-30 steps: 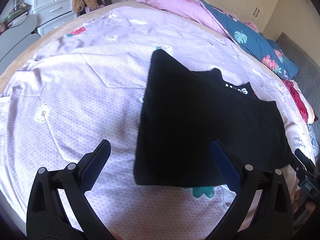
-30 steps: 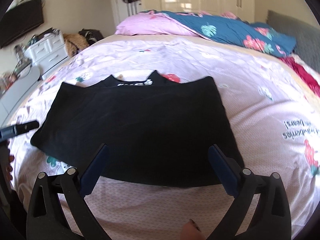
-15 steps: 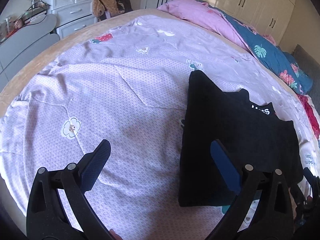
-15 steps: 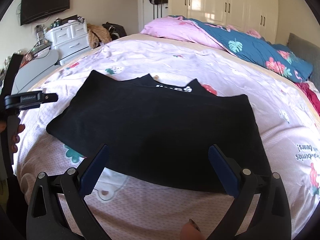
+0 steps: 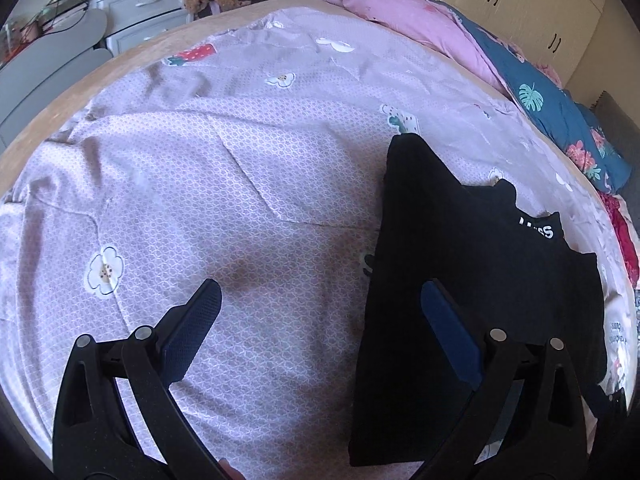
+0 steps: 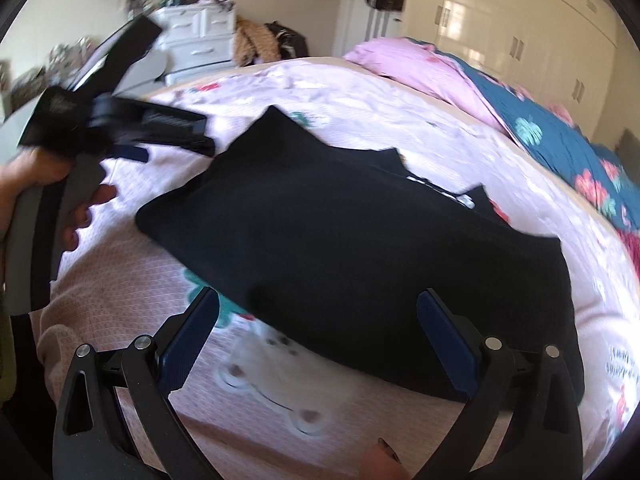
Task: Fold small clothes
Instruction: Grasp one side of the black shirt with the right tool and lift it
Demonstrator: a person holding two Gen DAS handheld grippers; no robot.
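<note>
A: On the bed (image 5: 248,208), what lies there?

B: A black shirt (image 5: 472,280), folded into a flat rectangle, rests on a lilac sheet printed with flowers and strawberries. In the left wrist view it fills the area from 1 o'clock down to 5 o'clock. White lettering shows at its collar, toward 2 o'clock.

A: Where is the left gripper (image 5: 320,328)?

B: It hovers above the sheet with its fingers spread wide and holding nothing. The left finger (image 5: 192,332) is over bare sheet; the right finger (image 5: 448,332) overlaps the shirt's near left part in the view. Whether it touches the cloth, I cannot tell.

A: And the right gripper (image 6: 318,340)?

B: Its fingers are also spread wide and hold nothing. In the right wrist view, which is blurred, the shirt (image 6: 360,248) spans the center, and the near edge runs between the two fingers. The right finger (image 6: 444,344) overlaps that edge at 5 o'clock; the left finger (image 6: 188,340) is over the sheet.

A: Anything else?

B: At 9 o'clock in the right wrist view, a hand (image 6: 36,184) grips the other gripper's handle just beside the shirt's left corner. At 1 to 2 o'clock a pink pillow (image 6: 412,64) and a blue floral blanket (image 6: 560,136) lie at the head of the bed. A white dresser (image 6: 200,36) stands at 11 o'clock, and wardrobe doors (image 6: 520,40) stand at 1 o'clock.
</note>
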